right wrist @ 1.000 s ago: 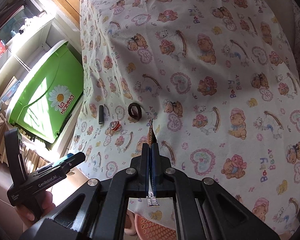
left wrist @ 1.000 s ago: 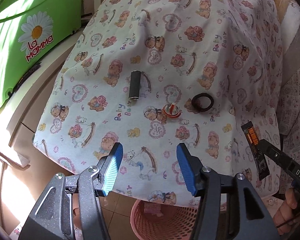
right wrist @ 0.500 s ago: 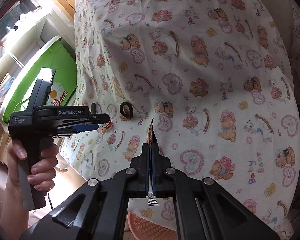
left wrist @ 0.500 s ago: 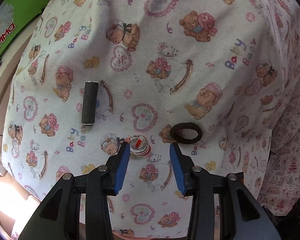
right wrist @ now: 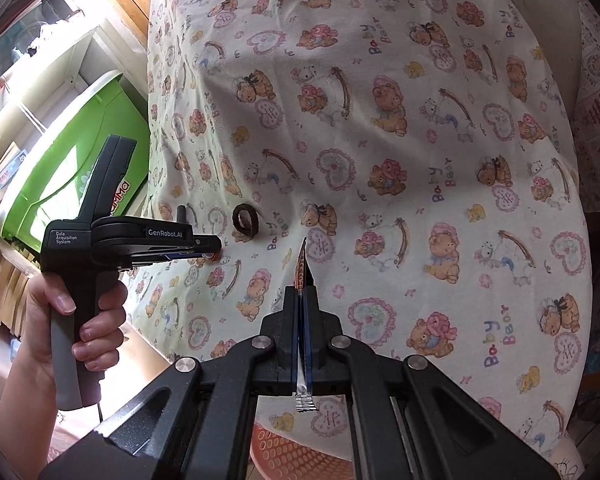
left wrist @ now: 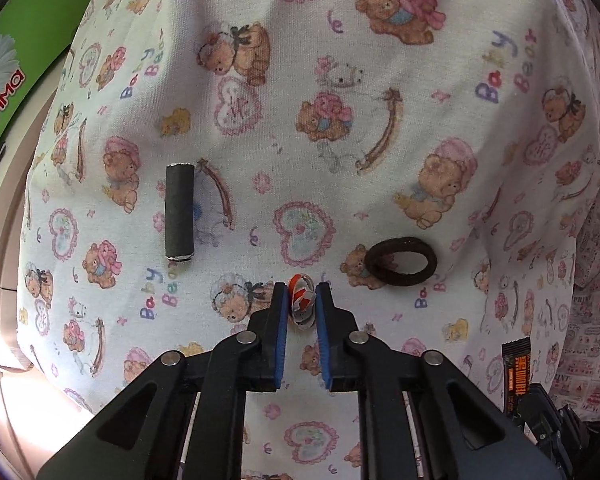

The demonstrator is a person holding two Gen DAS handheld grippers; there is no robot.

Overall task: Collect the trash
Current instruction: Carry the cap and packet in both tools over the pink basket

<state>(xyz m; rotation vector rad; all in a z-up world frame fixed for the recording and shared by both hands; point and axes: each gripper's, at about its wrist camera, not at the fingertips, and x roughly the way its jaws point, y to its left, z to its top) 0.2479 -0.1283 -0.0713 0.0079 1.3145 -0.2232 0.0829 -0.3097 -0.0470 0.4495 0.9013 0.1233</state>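
**Both hand-held grippers on trash, over the bear-print cloth**

Left hand-held gripper [left wrist: 302,300]: jaws narrowed to a small gap, blue pads pressed on either side of a crumpled red-and-white wrapper [left wrist: 301,298]. Wrapper sits on the cloth [left wrist: 340,120] between the pads; whether it is lifted cannot be told.

Right hand-held gripper [right wrist: 301,300]: jaws fully closed on a flat sachet [right wrist: 302,264]. The sachet stands edge-on between the pads, its tip poking out ahead and its crimped end behind.

Containers: pink basket [right wrist: 292,456] below the cloth edge, beneath the right hand-held gripper; contents not visible. Green bin [right wrist: 80,160] left of the cloth; contents hidden.

Count, relative to the wrapper:
- 1 dark cylinder [left wrist: 179,212], to its left, lying flat, apart.
- 1 black ring [left wrist: 401,261], to its right, near, not touching.
- 1 wrapper, 1 sachet.

Left hand [right wrist: 80,320] grips the handle.
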